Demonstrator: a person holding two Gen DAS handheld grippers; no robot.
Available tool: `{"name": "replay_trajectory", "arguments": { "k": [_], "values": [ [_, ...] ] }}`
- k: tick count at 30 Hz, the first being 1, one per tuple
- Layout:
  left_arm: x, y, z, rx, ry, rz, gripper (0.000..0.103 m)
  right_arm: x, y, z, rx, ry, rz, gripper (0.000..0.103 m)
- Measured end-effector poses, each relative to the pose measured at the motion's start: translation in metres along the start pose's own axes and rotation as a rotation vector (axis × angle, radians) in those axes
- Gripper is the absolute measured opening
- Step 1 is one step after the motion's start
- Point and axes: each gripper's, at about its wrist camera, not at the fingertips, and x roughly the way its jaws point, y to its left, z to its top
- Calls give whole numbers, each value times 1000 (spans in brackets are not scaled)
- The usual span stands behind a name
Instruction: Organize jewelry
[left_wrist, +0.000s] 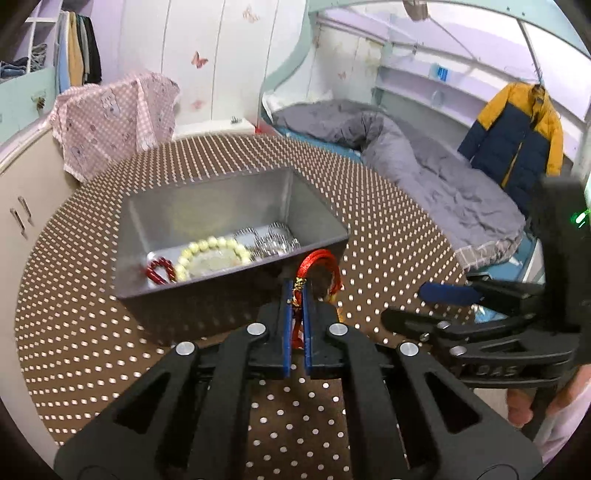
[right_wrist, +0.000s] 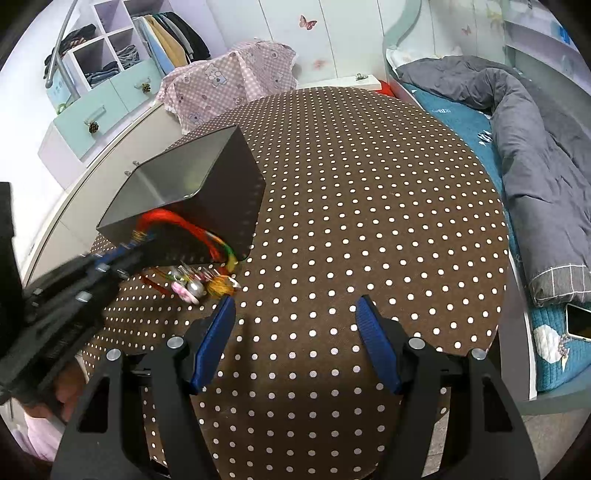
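Your left gripper (left_wrist: 298, 291) is clenched on a red cord bracelet (left_wrist: 320, 264), blue pads (left_wrist: 285, 325) pinching the cord near its gold knot. The loop stands up just past the fingertips, over the near right corner of the grey box (left_wrist: 155, 284). In the right wrist view the same cord (right_wrist: 173, 221) arcs against the box's near wall, with charms and a yellow tassel (right_wrist: 218, 286) trailing down onto the dotted tablecloth (right_wrist: 369, 221).

Inside the box: a pale bead bracelet (left_wrist: 207, 254) near the front wall, a dark red bead bracelet (left_wrist: 159, 271) to its left, silvery rings (left_wrist: 273, 240) to its right.

Your right gripper (right_wrist: 295, 306) is released, its jaws standing wide apart over bare cloth, nothing between them. It sits just right of the charm cluster, left pad (right_wrist: 212, 345) near the tassel; touching or not, you cannot tell.

Box sits on the left half of the round table. Bed with grey duvet (right_wrist: 535, 147) to the right.
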Motion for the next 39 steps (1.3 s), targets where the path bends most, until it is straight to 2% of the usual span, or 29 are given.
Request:
{"name": "replay_trajectory", "arguments": {
  "k": [8, 17, 19, 25, 29, 30, 39],
  "values": [
    [-37, 11, 4, -23, -84, 14, 5, 1, 23, -1, -54, 2, 43, 64],
    [-48, 31, -12, -74, -79, 63, 5, 16, 53, -4, -131, 38, 59, 64],
    [-48, 36, -17, -87, -75, 70, 5, 19, 56, -3, -144, 41, 55, 60],
    [-44, 49, -27, -115, -54, 78, 5, 25, 64, 2, -171, 41, 47, 38],
    [-42, 52, -31, -121, -47, 74, 5, 26, 73, 1, -212, 32, 41, 13],
    [-42, 52, -32, -122, -47, 71, 5, 30, 74, 0, -225, 49, 14, 13],
    [-42, 50, -33, -118, -51, 61, 5, 31, 73, -1, -237, 45, -2, 10]
  ]
}}
